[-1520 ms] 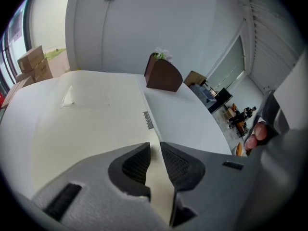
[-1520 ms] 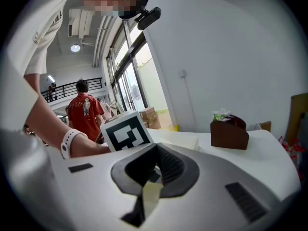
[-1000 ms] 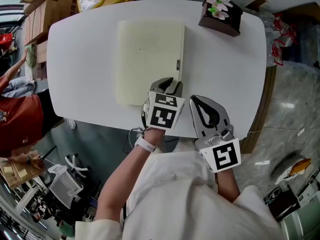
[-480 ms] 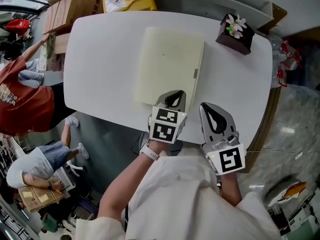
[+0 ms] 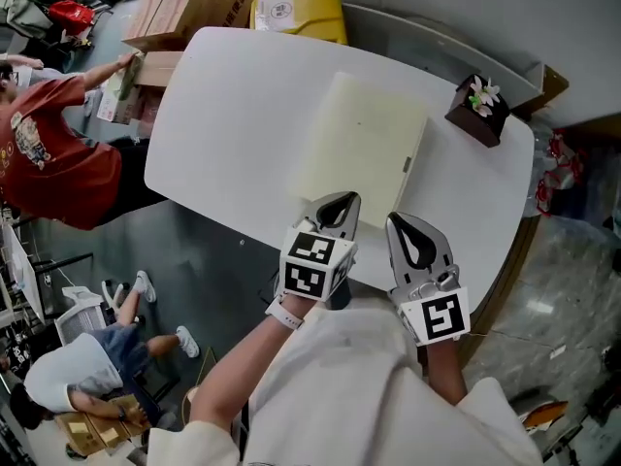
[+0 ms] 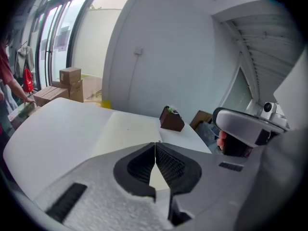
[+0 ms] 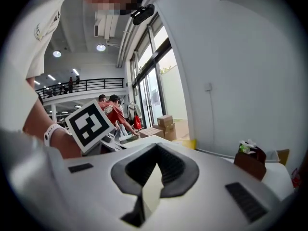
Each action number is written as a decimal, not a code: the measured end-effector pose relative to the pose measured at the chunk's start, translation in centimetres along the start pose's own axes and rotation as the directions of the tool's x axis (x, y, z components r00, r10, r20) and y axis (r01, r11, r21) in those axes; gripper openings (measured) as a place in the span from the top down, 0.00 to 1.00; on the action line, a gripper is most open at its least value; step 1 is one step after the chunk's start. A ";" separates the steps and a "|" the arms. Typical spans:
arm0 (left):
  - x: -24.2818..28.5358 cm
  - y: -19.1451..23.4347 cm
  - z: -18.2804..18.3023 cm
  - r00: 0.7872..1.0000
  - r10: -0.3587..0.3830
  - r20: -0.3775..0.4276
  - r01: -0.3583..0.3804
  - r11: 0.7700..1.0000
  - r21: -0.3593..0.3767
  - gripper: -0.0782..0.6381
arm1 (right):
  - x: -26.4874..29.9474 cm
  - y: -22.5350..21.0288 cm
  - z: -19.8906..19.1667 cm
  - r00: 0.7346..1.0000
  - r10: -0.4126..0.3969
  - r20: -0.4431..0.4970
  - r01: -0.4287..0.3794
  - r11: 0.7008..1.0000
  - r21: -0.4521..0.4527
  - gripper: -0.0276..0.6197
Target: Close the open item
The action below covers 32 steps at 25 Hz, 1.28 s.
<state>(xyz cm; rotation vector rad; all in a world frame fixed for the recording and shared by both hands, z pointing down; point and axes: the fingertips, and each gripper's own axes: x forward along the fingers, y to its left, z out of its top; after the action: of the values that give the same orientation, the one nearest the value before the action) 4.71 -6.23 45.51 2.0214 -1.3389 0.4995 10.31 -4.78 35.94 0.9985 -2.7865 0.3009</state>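
A cream folder-like case (image 5: pixel 364 144) lies flat and shut on the white table (image 5: pixel 233 134), with a small clasp (image 5: pixel 408 165) on its right edge. My left gripper (image 5: pixel 343 200) hovers just past the case's near edge; its jaws have just been closing and are shut with nothing between them. In the left gripper view the case (image 6: pixel 127 129) lies beyond the left gripper (image 6: pixel 155 143). My right gripper (image 5: pixel 401 219) hangs beside it over the table's near edge, shut and empty. The right gripper (image 7: pixel 155 147) points almost level across the table.
A dark brown box with flowers (image 5: pixel 482 110) stands at the table's far right corner. Cardboard boxes (image 5: pixel 184 8) and a yellow bag (image 5: pixel 296 8) sit beyond the far edge. A person in a red shirt (image 5: pixel 49 144) stands at the left.
Both grippers have drawn back from the case toward the near table edge and risen. The left jaws, apart over the case's near corner a second ago, have come together.
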 end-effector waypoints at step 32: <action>-23.6 1.6 9.6 0.775 0.189 0.602 -0.225 0.974 -0.016 0.85 | -1.7 5.5 9.5 0.994 0.094 0.050 -0.080 0.968 -0.238 0.93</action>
<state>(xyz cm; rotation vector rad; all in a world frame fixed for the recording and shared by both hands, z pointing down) -6.64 2.32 24.30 2.1840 -1.9602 -0.0419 7.26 -1.93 25.68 0.8443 -2.8396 -0.0517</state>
